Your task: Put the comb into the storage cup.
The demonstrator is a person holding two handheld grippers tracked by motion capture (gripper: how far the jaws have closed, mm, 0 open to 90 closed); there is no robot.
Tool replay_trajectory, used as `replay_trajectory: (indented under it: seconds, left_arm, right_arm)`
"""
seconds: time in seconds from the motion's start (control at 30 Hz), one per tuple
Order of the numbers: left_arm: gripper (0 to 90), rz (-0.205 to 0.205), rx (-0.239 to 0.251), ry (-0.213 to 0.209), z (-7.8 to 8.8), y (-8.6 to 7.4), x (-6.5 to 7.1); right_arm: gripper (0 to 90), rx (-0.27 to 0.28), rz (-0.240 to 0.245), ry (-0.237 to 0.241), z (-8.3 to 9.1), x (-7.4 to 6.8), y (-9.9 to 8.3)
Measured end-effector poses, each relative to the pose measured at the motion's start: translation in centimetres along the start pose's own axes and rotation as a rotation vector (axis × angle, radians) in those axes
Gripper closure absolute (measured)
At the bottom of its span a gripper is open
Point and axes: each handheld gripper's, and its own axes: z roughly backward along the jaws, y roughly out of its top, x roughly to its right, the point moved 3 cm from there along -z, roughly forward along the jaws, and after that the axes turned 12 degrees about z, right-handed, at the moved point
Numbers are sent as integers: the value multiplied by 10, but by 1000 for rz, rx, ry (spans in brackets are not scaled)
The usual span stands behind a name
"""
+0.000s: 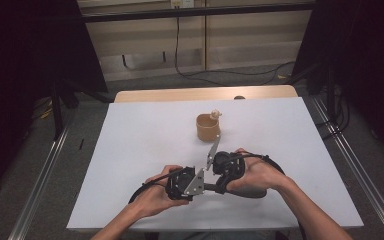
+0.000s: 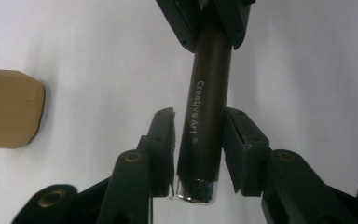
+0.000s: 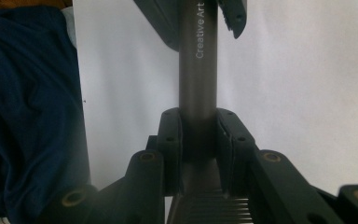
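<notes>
Both grippers meet near the table's front edge on 1 dark tube: the right gripper is clamped on it, while the left gripper has its jaws closed in beside it (thin gaps visible). Farther back a tan cup holds a small pale thing; the gripper views show the tube's "Creative Art" lettering.

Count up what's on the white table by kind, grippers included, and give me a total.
Grippers: 2, the left gripper and the right gripper
Dark tube printed "Creative Art": 1, held between both grippers
Tan cup: 1
Small pale figure on the cup's rim: 1
Total: 5
</notes>
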Motion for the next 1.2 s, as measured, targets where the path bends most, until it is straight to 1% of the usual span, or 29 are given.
replay_trajectory:
  seconds: [0.03,0.07,0.13,0.2,0.23,0.27,0.3,0.33,0.37,0.43,0.5,0.57,0.63,0.73,0.77,0.83,0.87,0.9,0.97,1.0,1.1,1.17,1.2]
  left_arm:
    - [661,0,4,4,0,0,0]
    - [670,-7,-1,-1,0,0,0]
    - [681,-24,-8,1,-1,0,1]
    - [687,-23,-7,3,-2,0,2]
    - [688,-20,-9,5,-2,0,2]
    - [689,-19,-11,6,-2,0,3]
    - [689,-20,-10,9,-2,0,3]
    - [690,-19,-10,9,-2,0,3]
    - [691,-29,-10,11,-2,1,3]
    - [695,-32,-13,16,-2,0,2]
    - [701,-32,-13,14,-2,0,2]
    - [708,-32,-14,21,-2,1,3]
    - [717,-24,-25,1,-4,1,3]
    - [724,-15,-33,-7,-6,1,5]
    - [724,-19,-29,0,-5,1,5]
    - [726,-8,-32,-7,-5,1,5]
    - [726,-7,-26,-5,-5,1,5]
    - [726,8,-25,-7,-5,1,6]
    - [726,12,-28,0,-6,1,6]
    - [727,16,-28,-1,-6,1,5]
    - [728,30,-24,-10,-5,0,6]
    - [728,41,-25,-18,-5,0,5]
    - [728,46,-20,-13,-6,0,5]
  right_arm:
    - [728,0,0,0,0,0,0]
    - [729,7,-20,-4,-1,-2,1]
    - [729,12,9,3,0,-1,0]
    - [729,7,21,3,-1,0,1]
    - [728,12,-3,4,-1,-2,2]
    - [729,17,-17,5,-2,-2,2]
    - [729,17,-17,5,-2,-2,2]
    - [729,5,17,4,-1,0,0]
    - [729,7,14,4,-1,0,0]
    - [728,8,6,-6,0,-1,0]
    - [729,20,17,-10,0,0,0]
    - [728,23,16,-10,1,-1,0]
    - [727,17,23,-11,2,0,-1]
    - [725,8,31,-5,2,1,-1]
    - [725,8,30,-2,2,1,-1]
    - [723,13,35,-1,3,1,-1]
    - [722,13,32,5,3,1,-1]
    - [720,13,33,5,3,1,-1]
    - [717,12,36,2,3,2,-1]
    - [714,9,29,-5,4,2,-1]
    - [713,11,33,3,4,3,-1]
    - [706,12,26,5,4,3,-1]
    - [704,16,26,8,4,4,-1]
